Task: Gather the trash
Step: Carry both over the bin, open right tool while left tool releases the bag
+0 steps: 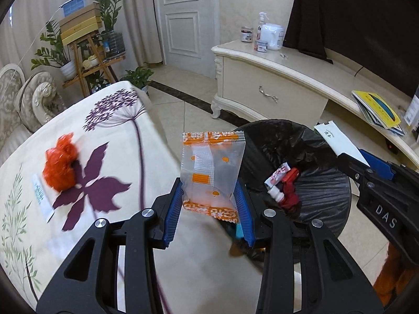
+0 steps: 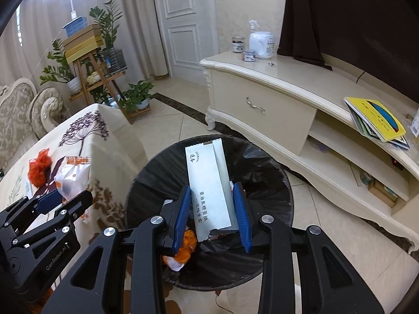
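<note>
Clear orange-printed wrapper point(image 1: 212, 172), seemingly empty, between left hand-held gripper point(image 1: 209, 209) pads

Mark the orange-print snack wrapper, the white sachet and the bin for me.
orange-print snack wrapper point(image 1: 209, 167), left wrist view, clear middle panel.
white sachet point(image 2: 209, 183), right wrist view, printed face above the pads.
bin point(image 2: 272, 183), right wrist view, black liner on the right inner wall.

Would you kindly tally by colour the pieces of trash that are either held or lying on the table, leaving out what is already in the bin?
Orange: 2, the held orange-printed clear wrapper and the lying crumpled orange wad
White: 2, the held long white sachet and the lying small white packet
Total: 4
</note>
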The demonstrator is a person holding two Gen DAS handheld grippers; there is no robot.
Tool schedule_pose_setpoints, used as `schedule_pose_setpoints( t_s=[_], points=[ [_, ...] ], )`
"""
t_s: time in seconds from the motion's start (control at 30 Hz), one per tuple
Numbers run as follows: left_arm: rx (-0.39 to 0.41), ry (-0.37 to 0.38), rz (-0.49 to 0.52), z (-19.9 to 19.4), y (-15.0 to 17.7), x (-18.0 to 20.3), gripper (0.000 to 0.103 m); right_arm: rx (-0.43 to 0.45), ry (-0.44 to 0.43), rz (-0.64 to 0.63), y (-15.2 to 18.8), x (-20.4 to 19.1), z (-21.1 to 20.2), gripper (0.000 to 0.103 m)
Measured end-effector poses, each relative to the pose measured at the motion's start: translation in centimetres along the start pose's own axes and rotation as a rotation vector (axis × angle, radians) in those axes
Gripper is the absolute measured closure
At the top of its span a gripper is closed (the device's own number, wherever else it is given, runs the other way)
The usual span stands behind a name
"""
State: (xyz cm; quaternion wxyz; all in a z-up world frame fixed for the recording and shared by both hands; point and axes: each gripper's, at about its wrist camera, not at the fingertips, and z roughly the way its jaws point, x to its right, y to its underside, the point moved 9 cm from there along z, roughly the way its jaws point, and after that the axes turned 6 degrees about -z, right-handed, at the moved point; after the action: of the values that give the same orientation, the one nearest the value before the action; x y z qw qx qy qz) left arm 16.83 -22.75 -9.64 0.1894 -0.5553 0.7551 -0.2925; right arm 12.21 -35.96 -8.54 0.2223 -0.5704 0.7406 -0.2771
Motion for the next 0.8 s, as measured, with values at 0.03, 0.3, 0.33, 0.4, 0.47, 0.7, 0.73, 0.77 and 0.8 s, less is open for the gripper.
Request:
schedule_pose_setpoints(
  t_s=[0.03, 0.3, 0.33, 0.4, 0.47, 0.7, 0.73, 0.77, 0.8],
  points=[
    [0.000, 0.001, 0.000, 0.2, -0.2, 0.2, 0.064, -0.001, 0.002, 0.002, -0.1, 0.2, 0.2, 0.069],
    [-0.024, 0.004, -0.001, 2.2, -1.1, 1.7, 0.052, -0.013, 0.029, 0.036, -0.3, 2.0, 1.5, 0.061],
    [-0.030, 0.001, -0.003, 2.3, -1.0, 1.7, 0.052, -0.012, 0.030, 0.042, -0.2, 2.2, 1.5, 0.056],
    [-0.035, -0.007, -0.005, 2.6, -0.8, 1.5, 0.045, -0.012, 0.037, 0.045, -0.1, 2.4, 1.6, 0.052],
    [-0.039, -0.014, -0.015, 2.7, -0.7, 1.1, 0.041, -0.013, 0.042, 0.046, -0.1, 2.5, 1.7, 0.048],
    [-0.038, -0.035, -0.065, 2.0, -0.4, -1.3, 0.029, -0.007, 0.046, 0.043, -0.2, 1.6, 1.5, 0.032],
    [-0.036, -0.040, -0.072, 1.8, -0.4, -1.7, 0.028, -0.007, 0.039, 0.040, -0.2, 1.3, 1.4, 0.032],
    [-0.034, -0.045, -0.078, 1.6, -0.3, -2.2, 0.027, -0.006, 0.030, 0.036, -0.3, 0.8, 1.4, 0.031],
    [-0.032, -0.052, -0.087, 1.3, -0.2, -2.8, 0.026, -0.006, 0.026, 0.033, -0.3, 0.5, 1.4, 0.031]
  ],
)
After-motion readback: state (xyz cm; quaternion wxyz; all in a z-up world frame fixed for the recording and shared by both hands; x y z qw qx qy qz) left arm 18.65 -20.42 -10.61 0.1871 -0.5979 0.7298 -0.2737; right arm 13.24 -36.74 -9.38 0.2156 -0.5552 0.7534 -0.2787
